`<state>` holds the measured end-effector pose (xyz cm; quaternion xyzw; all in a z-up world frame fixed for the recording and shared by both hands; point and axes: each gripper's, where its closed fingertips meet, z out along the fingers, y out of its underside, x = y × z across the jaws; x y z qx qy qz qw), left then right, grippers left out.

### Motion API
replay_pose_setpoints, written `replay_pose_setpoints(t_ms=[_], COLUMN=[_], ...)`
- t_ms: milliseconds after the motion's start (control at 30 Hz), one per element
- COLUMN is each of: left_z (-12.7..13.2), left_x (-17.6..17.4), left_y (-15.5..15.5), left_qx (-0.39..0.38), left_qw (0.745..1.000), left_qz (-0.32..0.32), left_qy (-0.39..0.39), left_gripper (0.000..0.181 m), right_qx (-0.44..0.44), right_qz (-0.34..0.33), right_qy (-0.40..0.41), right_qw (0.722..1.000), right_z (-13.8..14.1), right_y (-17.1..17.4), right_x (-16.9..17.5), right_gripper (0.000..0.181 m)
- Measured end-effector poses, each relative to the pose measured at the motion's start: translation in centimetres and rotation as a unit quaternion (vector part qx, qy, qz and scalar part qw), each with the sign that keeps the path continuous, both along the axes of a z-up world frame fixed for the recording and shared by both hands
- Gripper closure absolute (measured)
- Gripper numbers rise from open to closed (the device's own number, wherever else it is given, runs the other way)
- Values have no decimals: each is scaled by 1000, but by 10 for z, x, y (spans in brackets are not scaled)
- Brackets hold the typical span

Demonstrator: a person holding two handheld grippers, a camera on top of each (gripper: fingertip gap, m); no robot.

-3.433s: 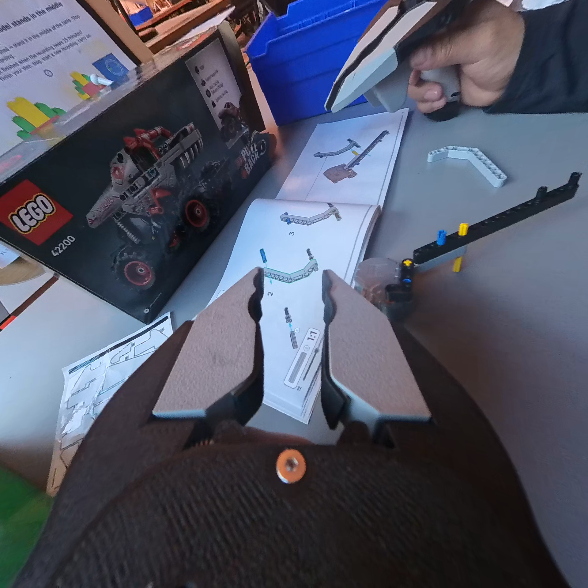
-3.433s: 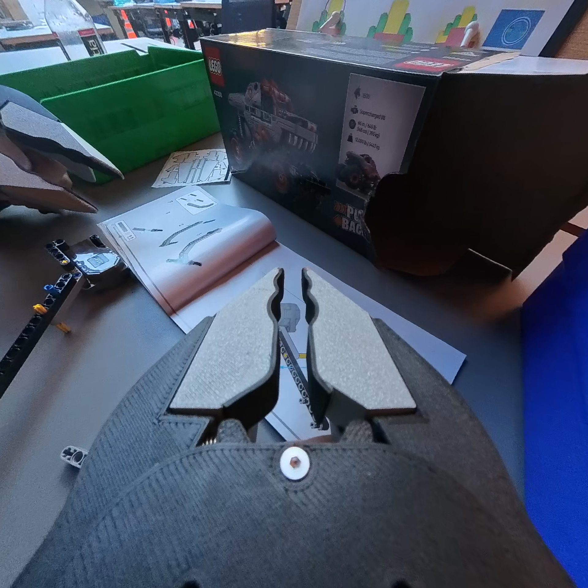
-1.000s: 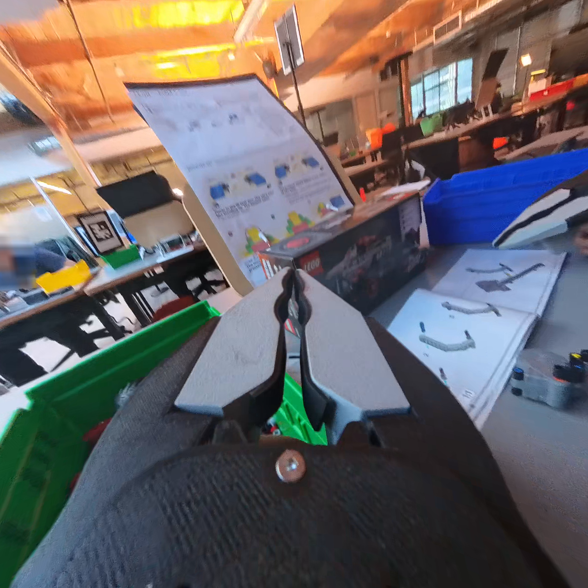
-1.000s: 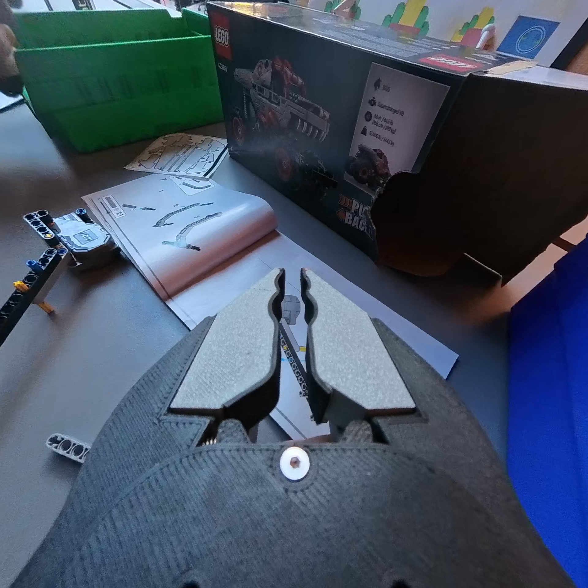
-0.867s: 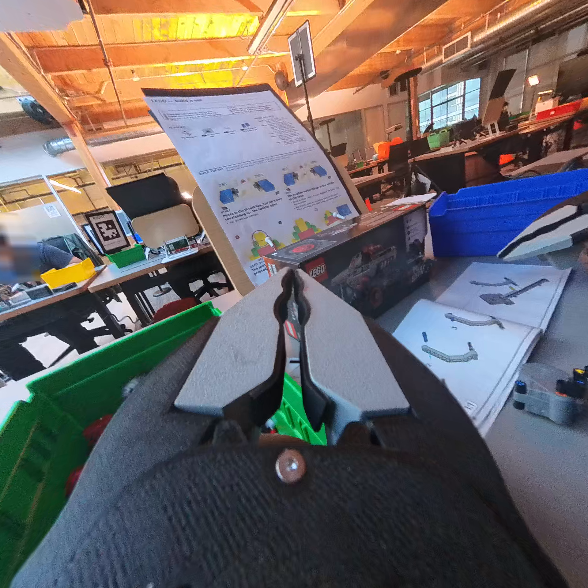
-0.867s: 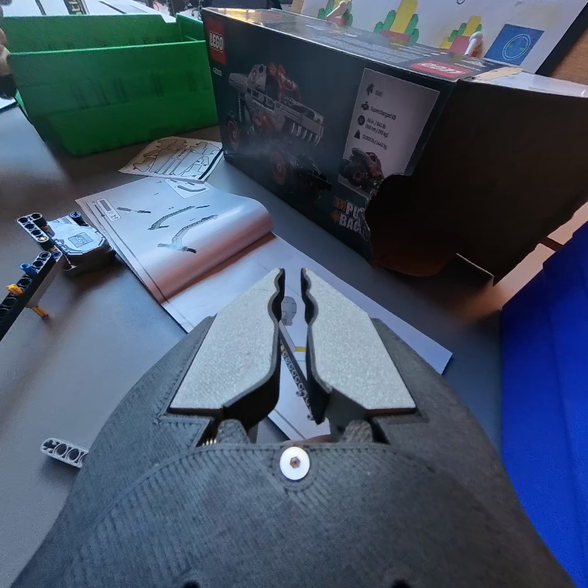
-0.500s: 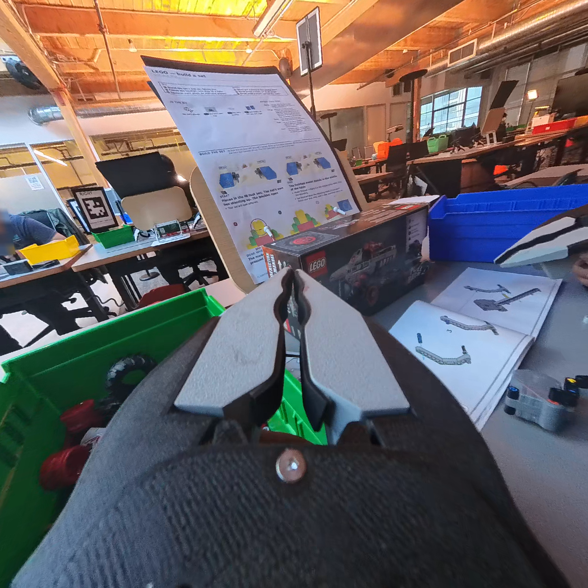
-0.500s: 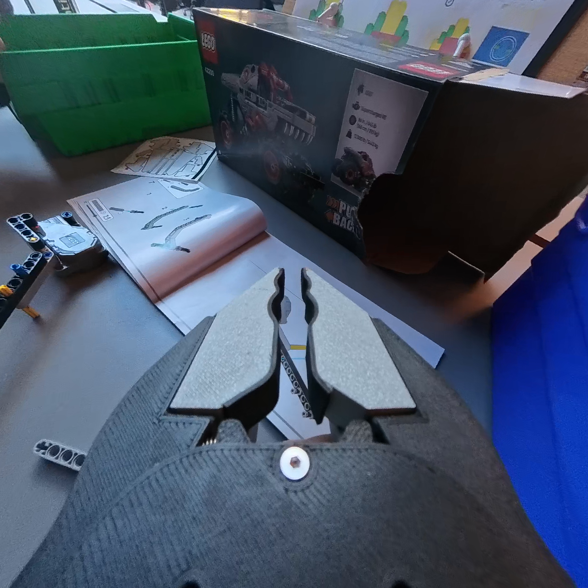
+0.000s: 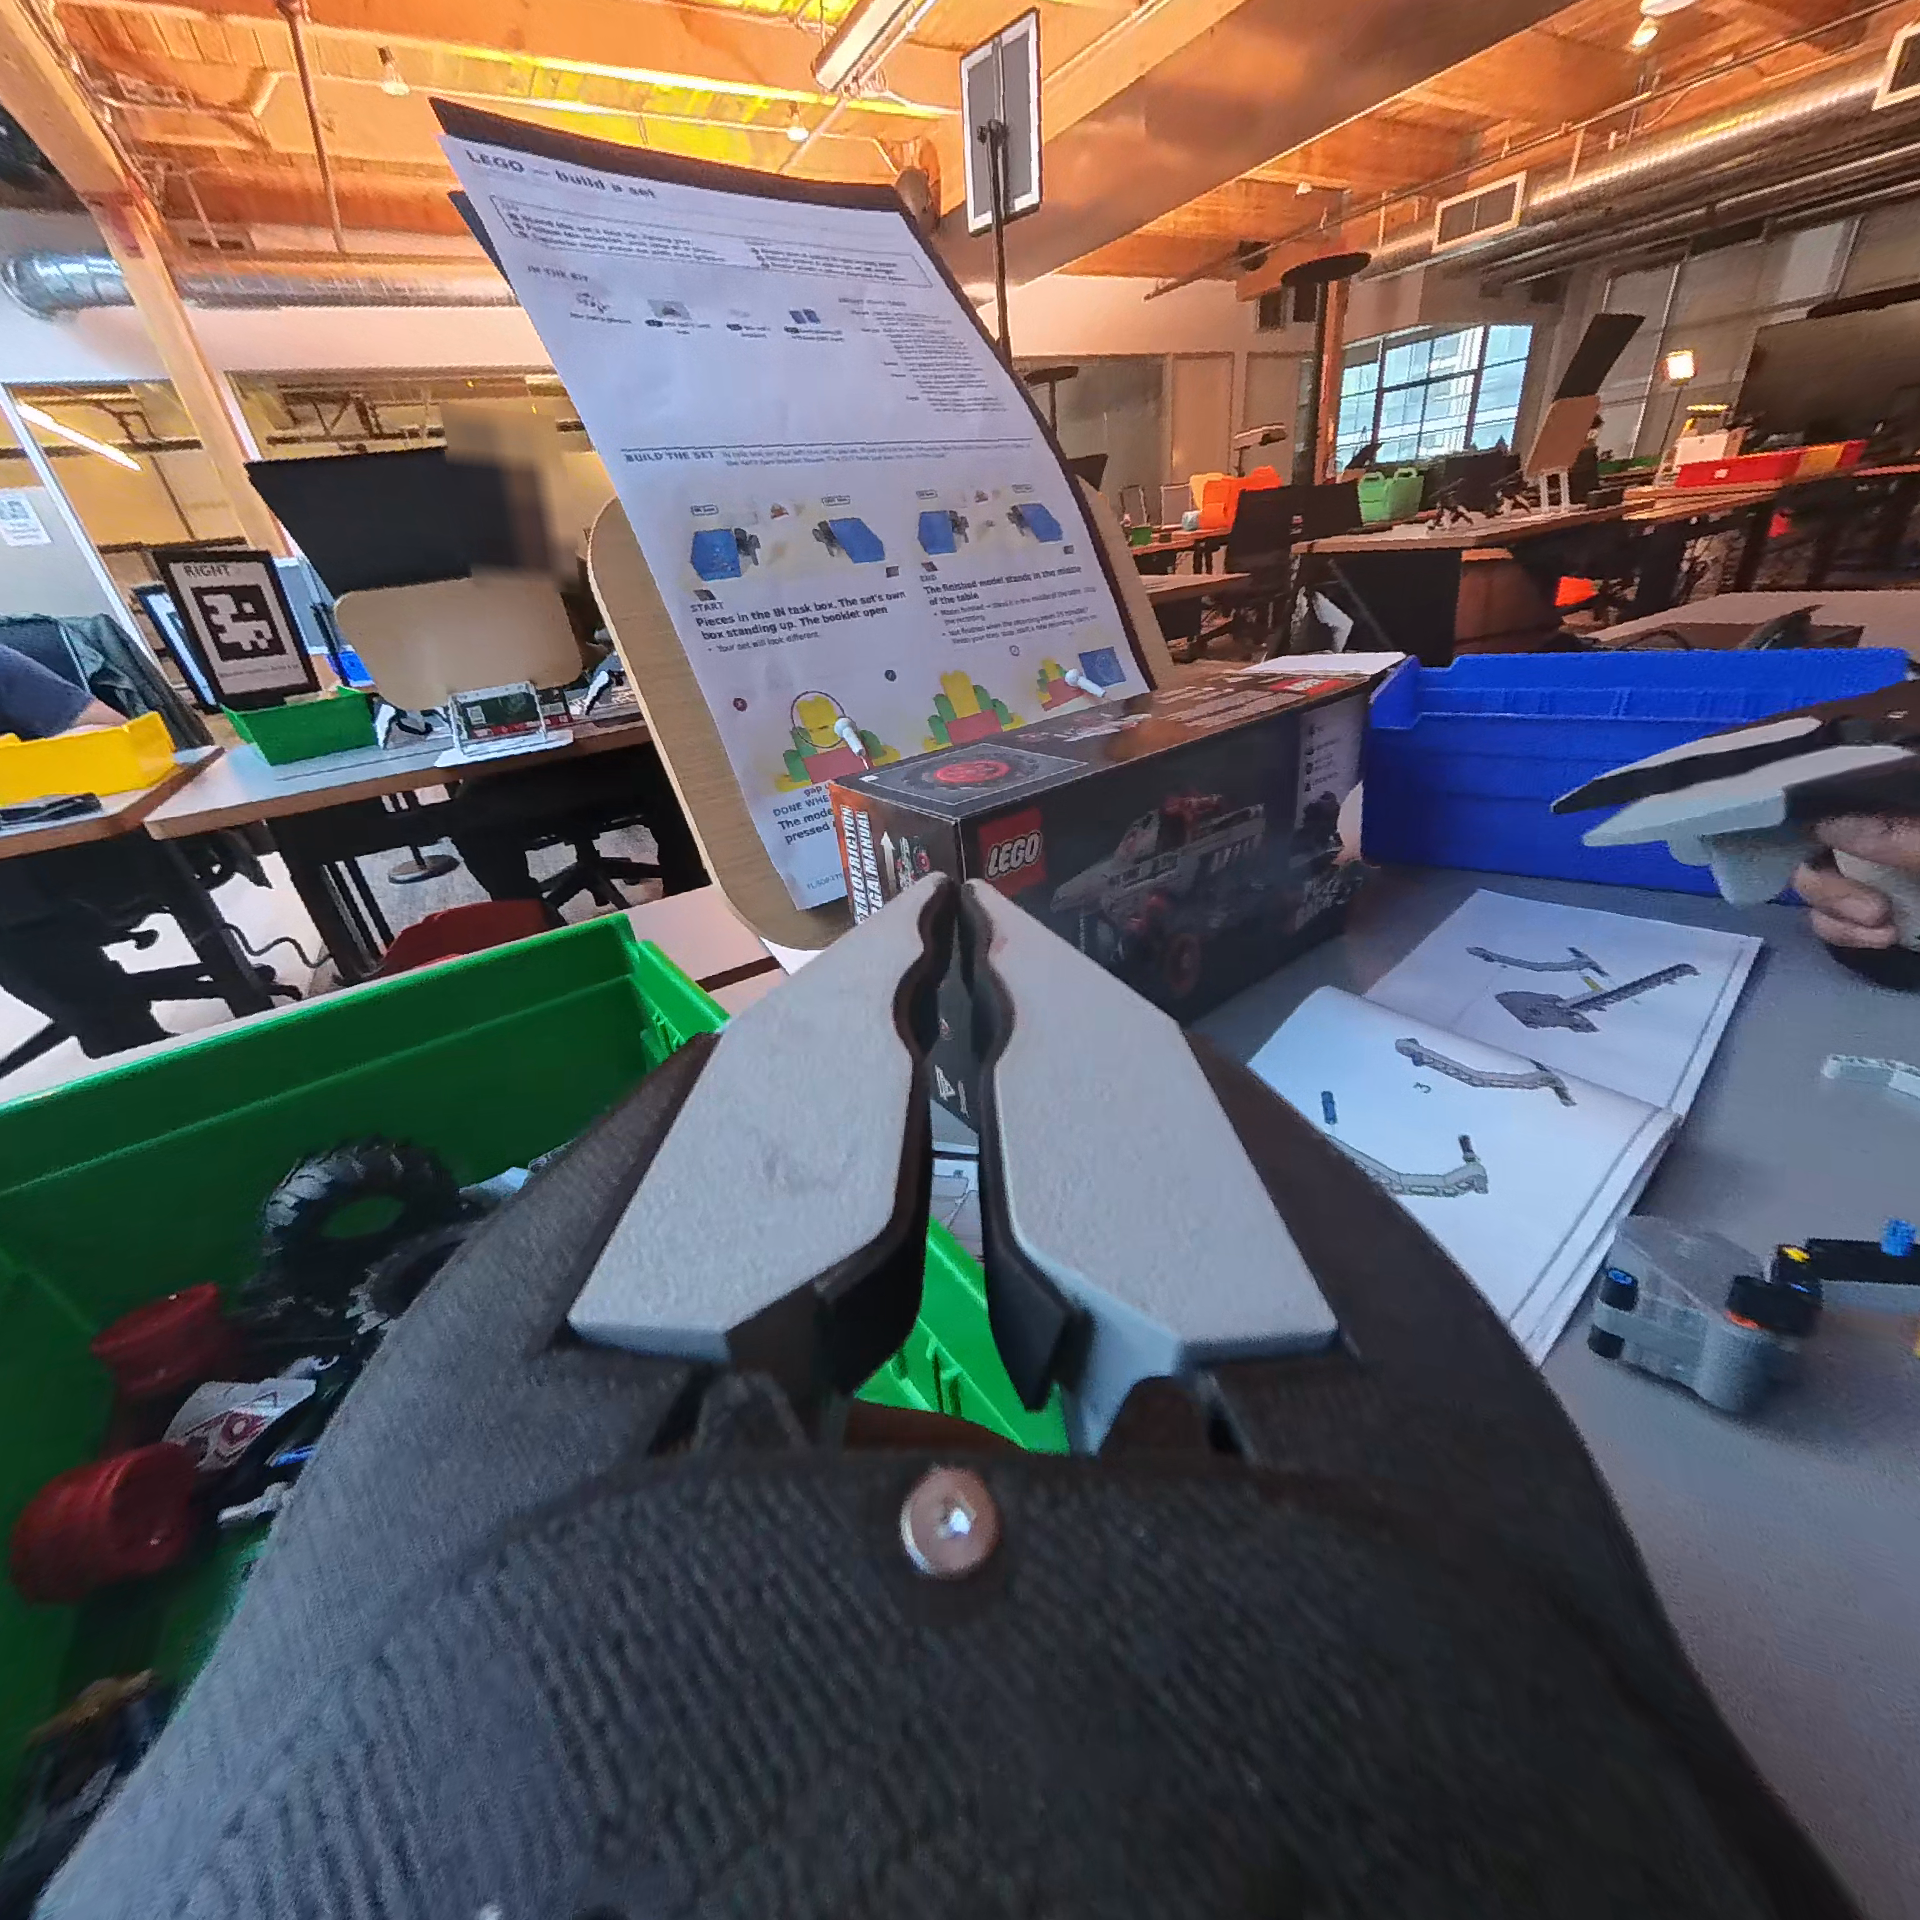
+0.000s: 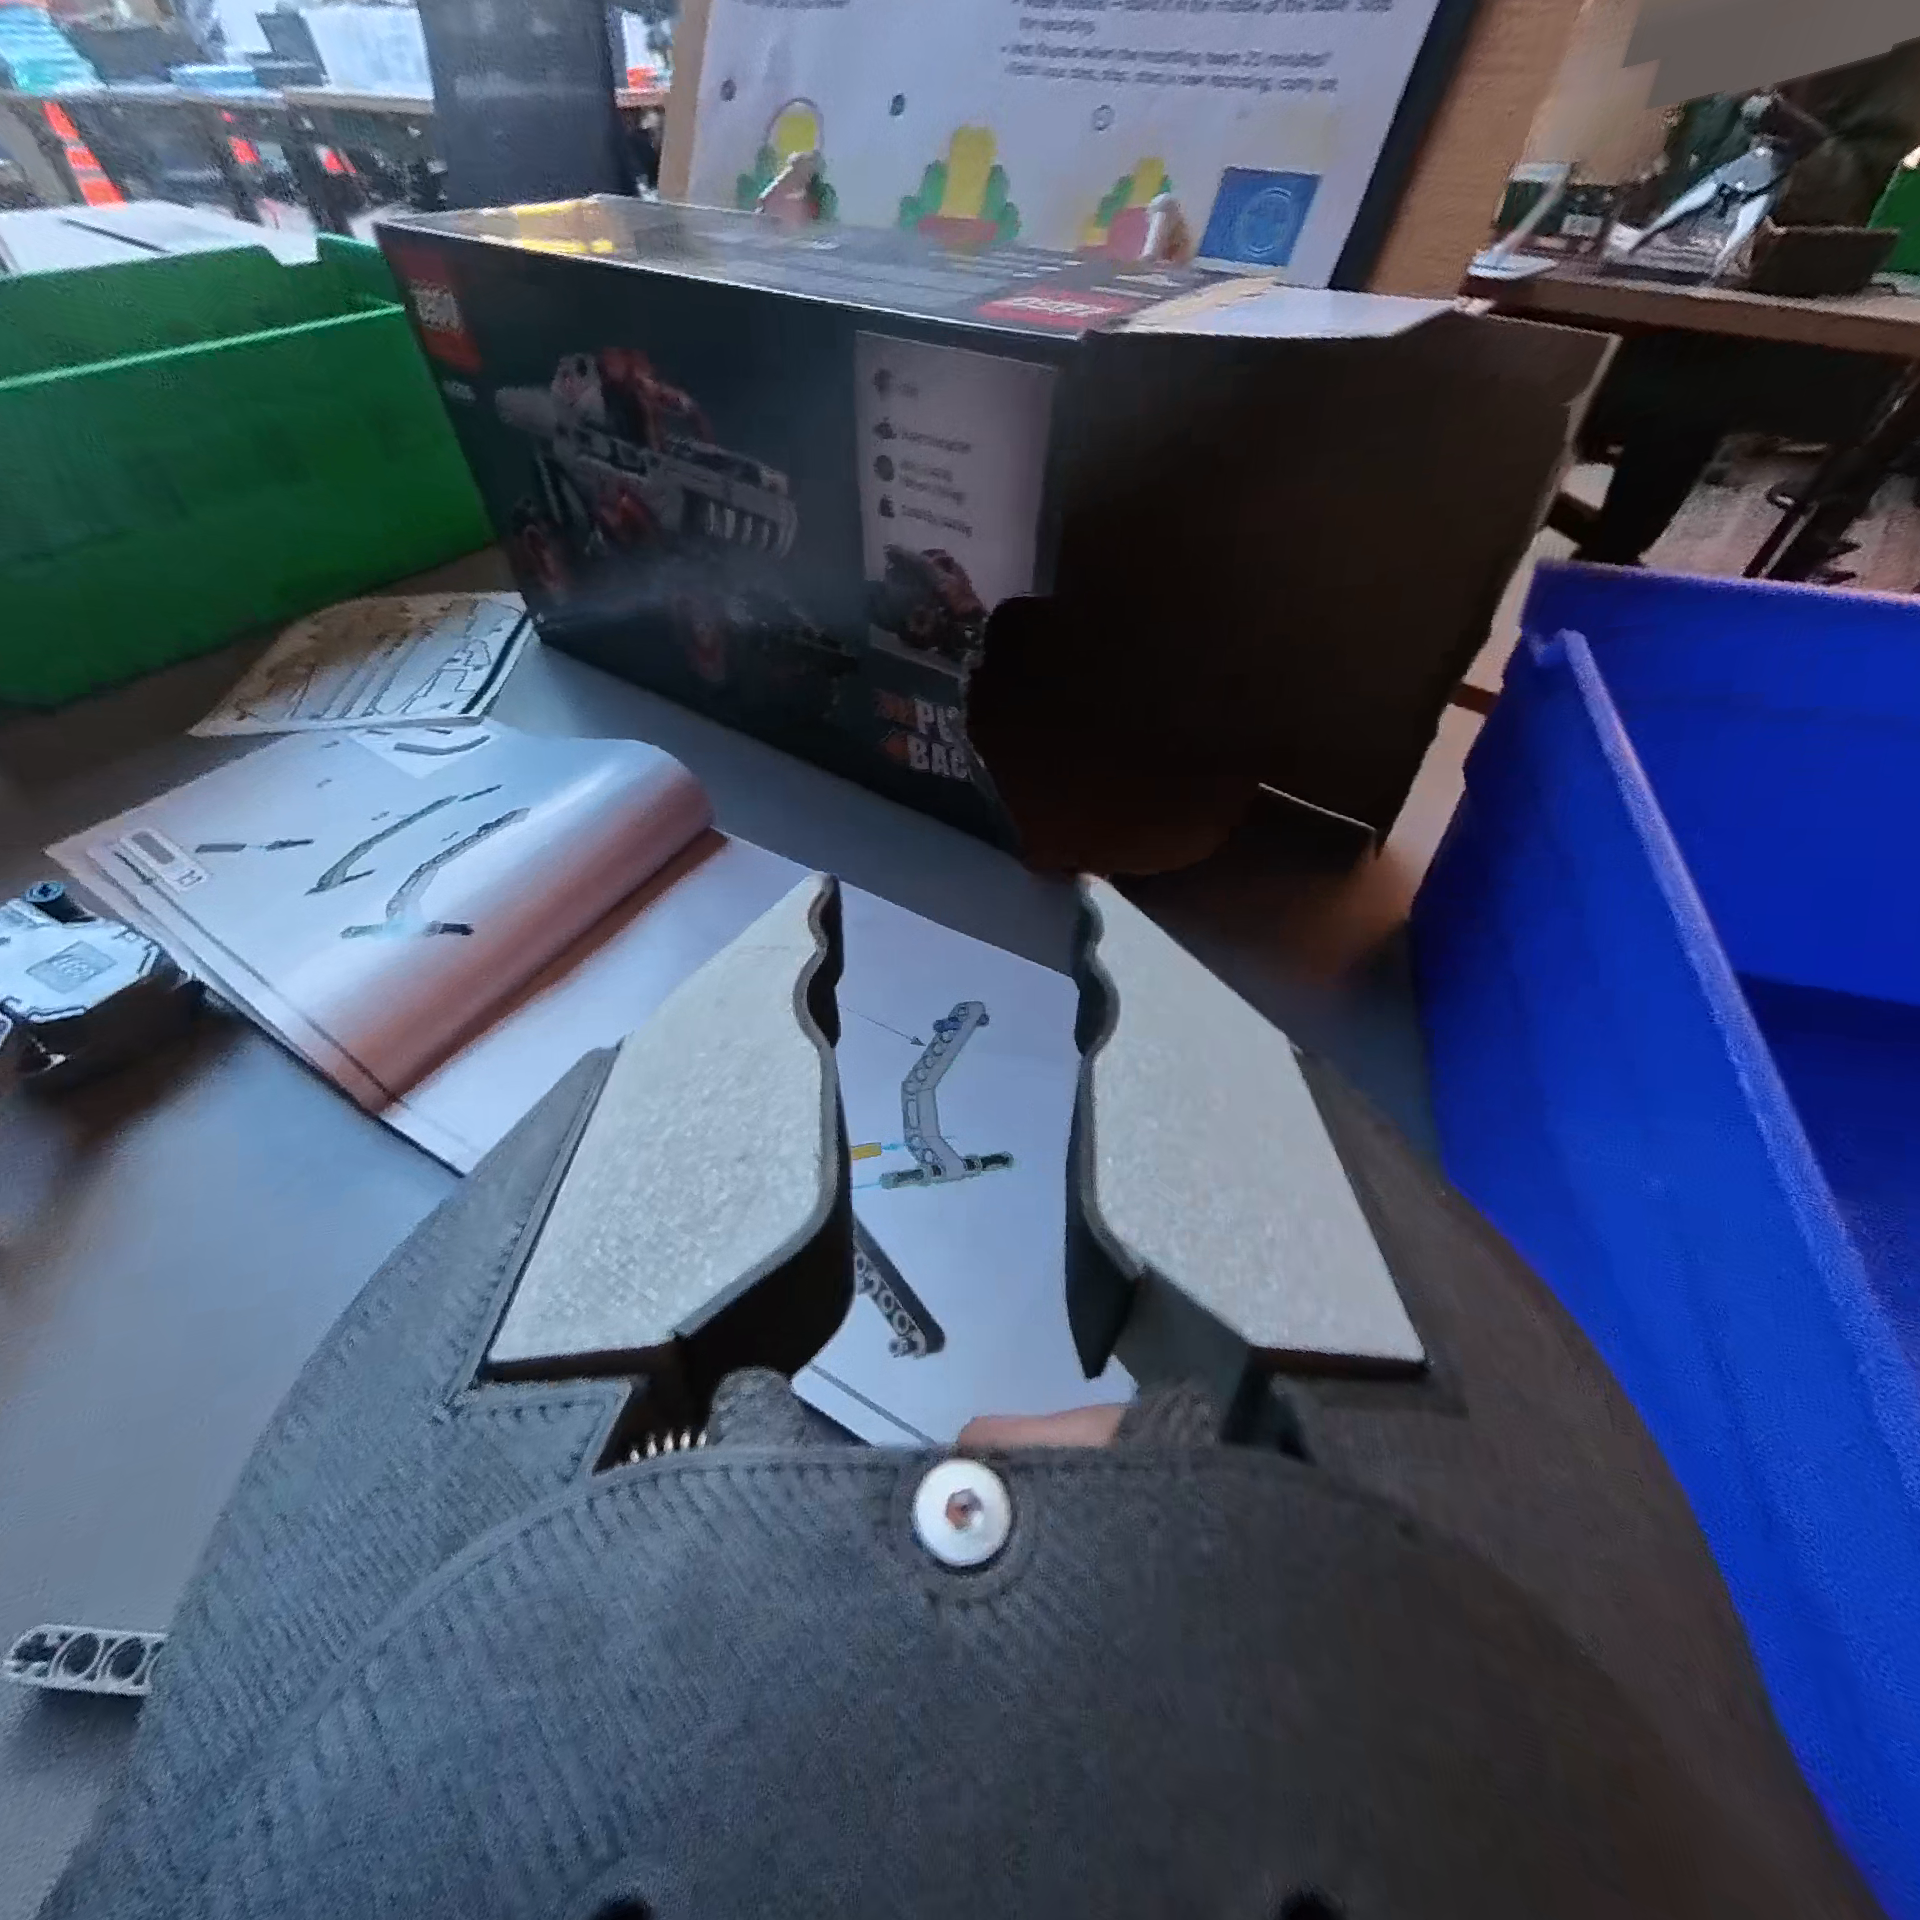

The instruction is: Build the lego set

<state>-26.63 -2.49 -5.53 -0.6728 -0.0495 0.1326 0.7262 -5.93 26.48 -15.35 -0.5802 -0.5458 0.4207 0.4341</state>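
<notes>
My left gripper [image 9: 958, 899] is shut with nothing visible in it, and it hovers over the green bin [image 9: 436, 1049] that holds black tyres [image 9: 353, 1216] and red hubs [image 9: 104, 1517]. My right gripper [image 10: 956, 914] is open and empty above the open instruction booklet [image 10: 416, 883], which also shows in the left wrist view [image 9: 1475, 1101]. A grey pull-back motor [image 9: 1683, 1325] with a black beam [image 9: 1860, 1262] lies on the table beside the booklet. A white angled beam [image 9: 1881, 1075] lies farther right. My right gripper also shows at the right edge of the left wrist view [image 9: 1745, 795].
The black set box [image 10: 831, 499] stands behind the booklet. A blue bin [image 10: 1662, 935] is close on the right of my right gripper. A sticker sheet [image 10: 384, 665] lies by the green bin [image 10: 208, 468]. A small white beam [image 10: 83, 1662] lies at the near left. A poster board [image 9: 790, 468] stands behind the box. The left gripper's tips are roughly 35 centimetres from the right gripper's. The left tips stand about 20 centimetres off the grey pull-back motor [image 9: 1683, 1325].
My right gripper has opened from nearly shut and swung a little right toward the blue bin. My left gripper stays shut over the green bin, tilted slightly lower.
</notes>
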Motion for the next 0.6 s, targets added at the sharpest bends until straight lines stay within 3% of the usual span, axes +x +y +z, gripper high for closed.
replay_pose_setpoints(t_ms=[600], left_z=[-1], left_x=[2], left_y=[1], left_qx=[-3], left_qw=[1000], left_qz=[-4], left_qy=[1], left_gripper=[181], right_qx=[-27], right_qz=[-32], right_qy=[-21], right_qw=[999], right_z=[-10], right_y=[15], right_x=[3], right_gripper=[145])
